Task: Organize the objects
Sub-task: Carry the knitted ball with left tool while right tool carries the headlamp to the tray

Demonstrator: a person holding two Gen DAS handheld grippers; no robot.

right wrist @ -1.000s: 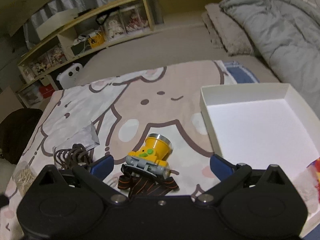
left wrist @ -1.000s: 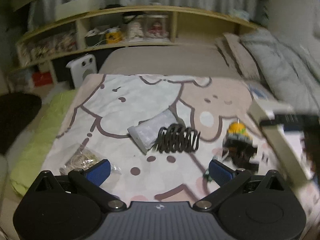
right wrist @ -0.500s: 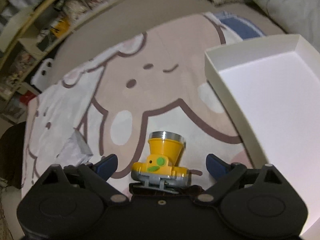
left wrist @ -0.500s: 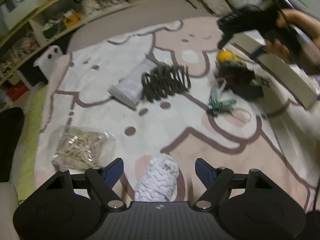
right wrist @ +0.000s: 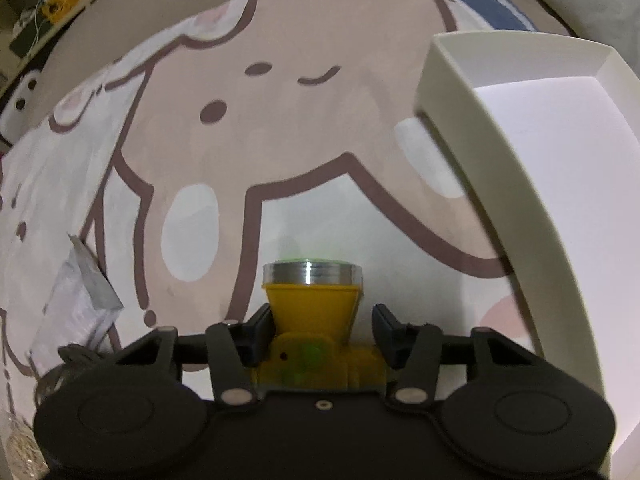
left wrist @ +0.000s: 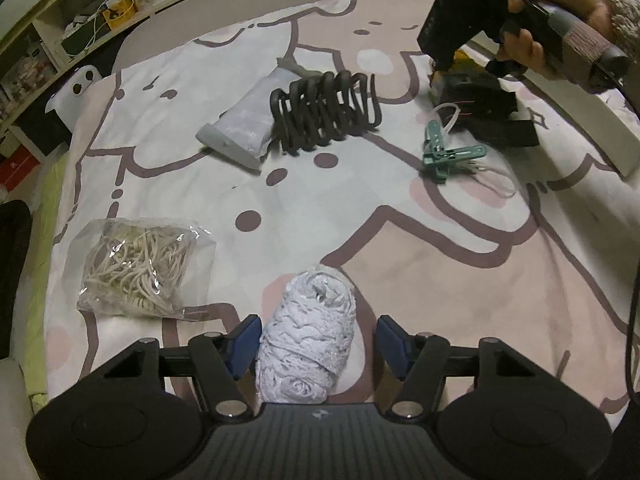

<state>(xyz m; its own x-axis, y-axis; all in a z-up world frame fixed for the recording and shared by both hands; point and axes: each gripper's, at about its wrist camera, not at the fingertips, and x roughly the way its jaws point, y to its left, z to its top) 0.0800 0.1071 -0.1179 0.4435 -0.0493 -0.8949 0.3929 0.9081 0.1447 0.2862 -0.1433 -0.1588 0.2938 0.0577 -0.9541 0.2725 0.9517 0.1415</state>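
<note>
Left gripper [left wrist: 316, 340]: closing around white yarn roll [left wrist: 306, 340], pads not yet pressing; keep centred | Right gripper [right wrist: 320, 334]: closing around yellow headlamp [right wrist: 312, 308], right pad clear; seat squarely.

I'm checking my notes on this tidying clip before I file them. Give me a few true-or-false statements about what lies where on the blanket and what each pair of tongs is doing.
1. A white crocheted roll lies between the fingers of the left tongs. True; the jaws are closing around it, with a gap on the right side.
2. The right tongs are closing around a green clothespin. False: a yellow headlamp sits between them; the green clothespin lies free on the blanket.
3. The white box holds the headlamp. False: what shows of its inside is bare.
4. A clear bag of rubber bands lies left of the crocheted roll. True.
5. The dark coiled cord rests against a grey pouch. True.
</note>
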